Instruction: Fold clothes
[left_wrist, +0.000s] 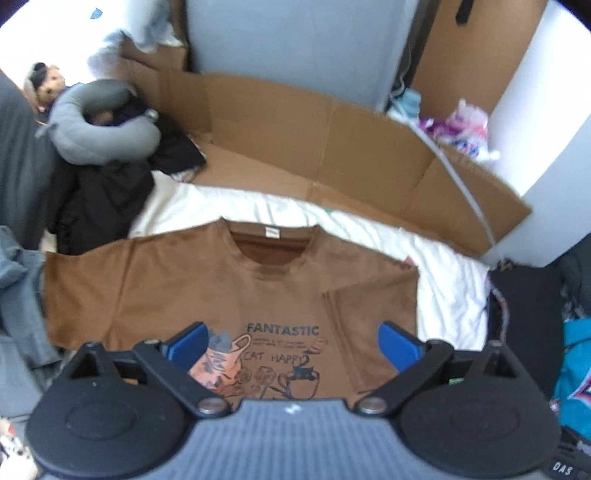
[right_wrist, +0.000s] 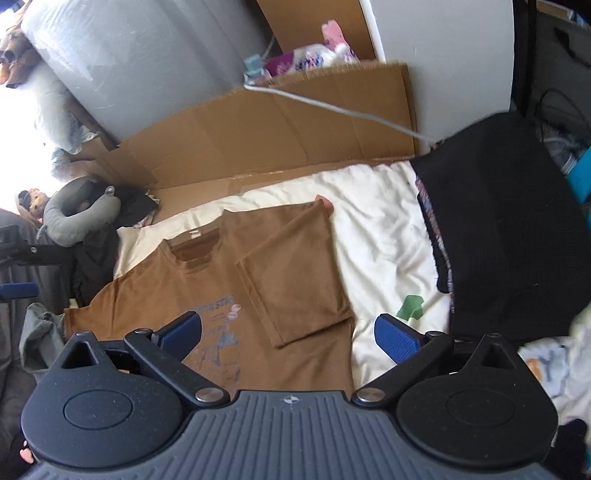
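A brown T-shirt (left_wrist: 192, 284) with a "FANTASTIC CAT HAPPY" print lies face up on a white sheet (left_wrist: 450, 273). Its right sleeve (left_wrist: 369, 306) is folded inward over the chest; the left sleeve (left_wrist: 81, 291) lies spread out. The shirt also shows in the right wrist view (right_wrist: 207, 291), with the folded sleeve (right_wrist: 299, 280) on top. My left gripper (left_wrist: 293, 345) is open and empty above the shirt's print. My right gripper (right_wrist: 288, 338) is open and empty above the shirt's right side, near the folded sleeve's edge.
A flattened cardboard box (left_wrist: 332, 140) stands behind the sheet. A grey neck pillow (left_wrist: 96, 125) and dark clothes (left_wrist: 103, 199) lie at the left. A black garment pile (right_wrist: 502, 221) lies right of the sheet. A green scrap (right_wrist: 410, 306) lies on the sheet.
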